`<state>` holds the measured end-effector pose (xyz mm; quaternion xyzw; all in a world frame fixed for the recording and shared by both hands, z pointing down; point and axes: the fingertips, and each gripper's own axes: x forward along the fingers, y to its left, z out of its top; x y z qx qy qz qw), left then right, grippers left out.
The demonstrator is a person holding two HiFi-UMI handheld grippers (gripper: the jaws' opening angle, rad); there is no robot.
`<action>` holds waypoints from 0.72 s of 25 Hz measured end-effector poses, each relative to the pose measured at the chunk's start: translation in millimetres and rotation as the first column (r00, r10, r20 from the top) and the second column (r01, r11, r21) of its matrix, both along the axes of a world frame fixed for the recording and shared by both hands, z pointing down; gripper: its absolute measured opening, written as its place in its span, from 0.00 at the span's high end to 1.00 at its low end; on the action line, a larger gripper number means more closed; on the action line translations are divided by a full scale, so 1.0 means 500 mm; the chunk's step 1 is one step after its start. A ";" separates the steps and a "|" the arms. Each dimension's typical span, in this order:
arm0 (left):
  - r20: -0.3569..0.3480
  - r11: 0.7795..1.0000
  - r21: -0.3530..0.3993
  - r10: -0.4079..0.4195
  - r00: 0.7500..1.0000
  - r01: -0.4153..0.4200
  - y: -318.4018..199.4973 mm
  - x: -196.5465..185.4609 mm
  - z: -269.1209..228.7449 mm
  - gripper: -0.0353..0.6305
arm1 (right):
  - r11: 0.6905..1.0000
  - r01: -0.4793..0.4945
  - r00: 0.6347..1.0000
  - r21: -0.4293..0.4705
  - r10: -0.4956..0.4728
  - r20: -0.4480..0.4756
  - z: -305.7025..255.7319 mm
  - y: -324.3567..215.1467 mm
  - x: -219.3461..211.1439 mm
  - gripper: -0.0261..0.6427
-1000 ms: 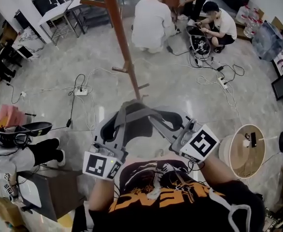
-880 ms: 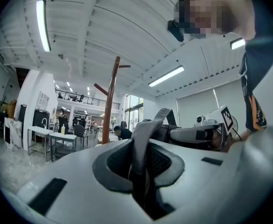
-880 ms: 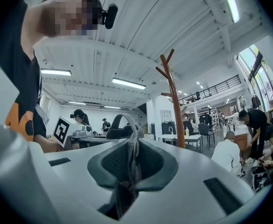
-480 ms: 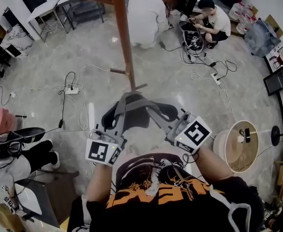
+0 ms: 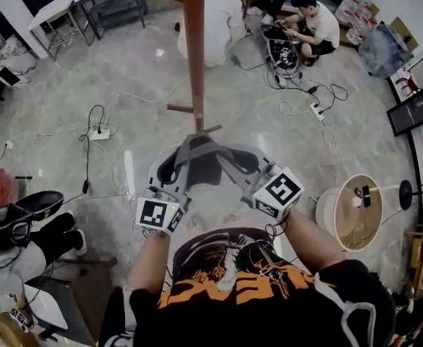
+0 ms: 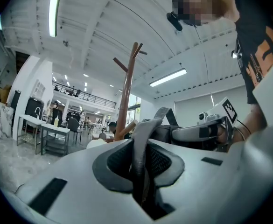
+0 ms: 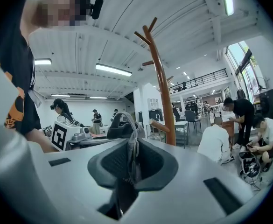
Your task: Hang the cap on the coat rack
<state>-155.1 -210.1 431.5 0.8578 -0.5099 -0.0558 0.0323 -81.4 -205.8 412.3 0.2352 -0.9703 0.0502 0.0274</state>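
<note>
The dark grey cap (image 5: 205, 166) hangs stretched between both grippers at chest height, just in front of the foot of the brown wooden coat rack (image 5: 194, 56). My left gripper (image 5: 169, 173) is shut on the cap's left edge, and grey fabric (image 6: 139, 153) fills its jaws. My right gripper (image 5: 234, 166) is shut on the right edge, with a thin fold of cloth (image 7: 130, 158) pinched between its pads. The coat rack (image 6: 127, 92) rises ahead with forked pegs at its top, and its pole (image 7: 162, 94) shows low side pegs too.
Two short pegs (image 5: 179, 108) jut from the pole low down. Two people crouch on the floor (image 5: 210, 22) behind the rack, among cables and power strips (image 5: 100, 132). A round wooden stool (image 5: 357, 214) stands at the right, and tables (image 5: 70, 2) at the back left.
Both grippers, still holding the cap, have come closer to the coat rack. The pole now stands larger and more central in the head view.
</note>
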 end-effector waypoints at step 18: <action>-0.042 0.998 -0.059 0.023 0.999 -0.025 -0.145 -0.021 0.035 0.85 | 0.990 -0.106 0.994 -0.093 0.106 -0.007 0.037 -0.138 -0.022 0.88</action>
